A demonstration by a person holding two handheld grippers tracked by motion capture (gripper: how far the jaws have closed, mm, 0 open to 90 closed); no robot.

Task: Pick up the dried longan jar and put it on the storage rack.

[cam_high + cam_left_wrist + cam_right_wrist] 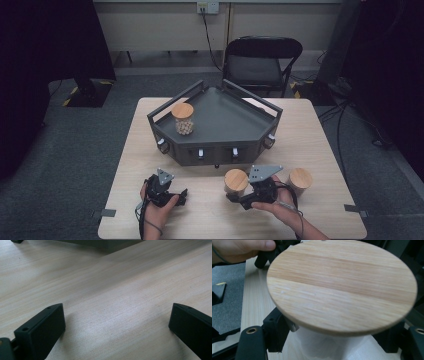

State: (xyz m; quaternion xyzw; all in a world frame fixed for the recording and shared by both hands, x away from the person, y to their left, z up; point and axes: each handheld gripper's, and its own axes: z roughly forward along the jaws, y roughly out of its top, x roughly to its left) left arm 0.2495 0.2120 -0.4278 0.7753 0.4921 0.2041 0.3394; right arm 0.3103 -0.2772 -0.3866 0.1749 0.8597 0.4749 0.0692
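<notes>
Surface bare w/ room ahead of left hand-held gripper (181, 196), jaws apart; right hand-held gripper (236, 196) grasping jar (236, 181), near front edge.

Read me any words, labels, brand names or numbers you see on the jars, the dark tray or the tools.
None: no readable text.
Jar held by the right tool, wooden lid: plain wood grain, no label.
Jar in the tray and jar at the right: no label visible.
Dark tray: front knobs unmarked at this size.
Left tool: plain black jaws.
</notes>
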